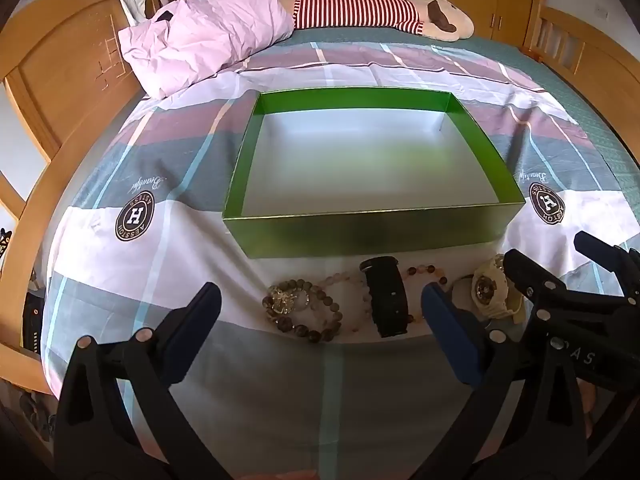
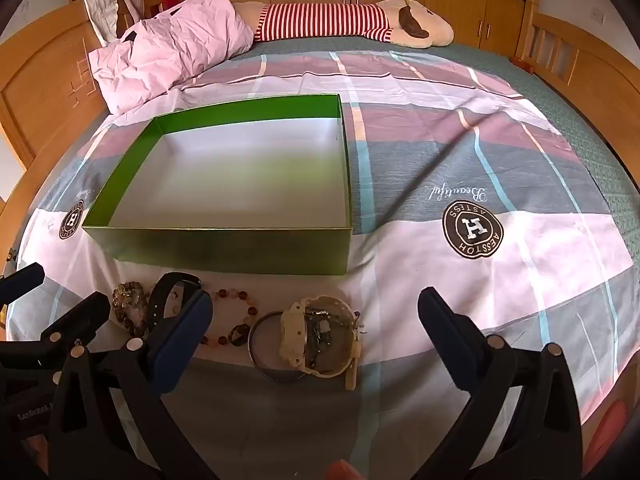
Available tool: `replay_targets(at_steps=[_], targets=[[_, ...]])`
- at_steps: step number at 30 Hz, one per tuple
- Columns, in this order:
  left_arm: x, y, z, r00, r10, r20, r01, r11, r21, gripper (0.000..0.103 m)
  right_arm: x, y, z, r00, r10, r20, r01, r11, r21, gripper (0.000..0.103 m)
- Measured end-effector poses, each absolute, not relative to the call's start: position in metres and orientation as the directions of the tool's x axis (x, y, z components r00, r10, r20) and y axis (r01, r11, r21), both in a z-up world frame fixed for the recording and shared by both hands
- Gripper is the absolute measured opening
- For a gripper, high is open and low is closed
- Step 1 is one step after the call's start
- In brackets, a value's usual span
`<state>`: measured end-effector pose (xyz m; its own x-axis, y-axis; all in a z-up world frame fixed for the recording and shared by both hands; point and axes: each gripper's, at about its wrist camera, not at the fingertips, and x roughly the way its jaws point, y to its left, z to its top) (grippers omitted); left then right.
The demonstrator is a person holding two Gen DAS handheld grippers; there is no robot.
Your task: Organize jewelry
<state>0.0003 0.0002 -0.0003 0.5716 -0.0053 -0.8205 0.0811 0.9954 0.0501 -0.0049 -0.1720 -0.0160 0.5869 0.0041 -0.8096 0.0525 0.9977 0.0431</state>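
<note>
A green box (image 1: pixel 372 232) with a white, bare inside stands open on the plaid bedsheet. In front of it lie a dark bead bracelet (image 1: pixel 304 312), a pale pink bead bracelet (image 1: pixel 352 280), a black watch (image 1: pixel 386 296) and a cream watch (image 1: pixel 488 292). My left gripper (image 1: pixel 320 294) hovers open over the bracelets and holds nothing. In the right wrist view my right gripper (image 2: pixel 316 298) hangs open above the cream watch (image 2: pixel 296 336) and a thin metal bangle (image 2: pixel 256 344), beside the box (image 2: pixel 224 248). Each gripper shows at the edge of the other's view.
A pink pillow (image 1: pixel 200 32) and a plush toy in a red striped shirt (image 1: pixel 360 10) lie at the far end of the bed. Wooden bed rails (image 1: pixel 52 80) run along both sides, with wooden cabinets behind. Open sheet (image 2: pixel 500 280) spreads right of the box.
</note>
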Motion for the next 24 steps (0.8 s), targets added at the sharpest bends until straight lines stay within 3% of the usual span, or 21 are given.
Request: replay_targets(at_steps=[24], targets=[[-0.0012, 0.0034, -0.0054, 0.565, 0.006, -0.825, 0.08, 0.995, 0.062, 0.101, -0.0056, -0.1723, -0.0193, 0.587, 0.006, -0.81, 0.053, 0.998, 0.046, 0.102]])
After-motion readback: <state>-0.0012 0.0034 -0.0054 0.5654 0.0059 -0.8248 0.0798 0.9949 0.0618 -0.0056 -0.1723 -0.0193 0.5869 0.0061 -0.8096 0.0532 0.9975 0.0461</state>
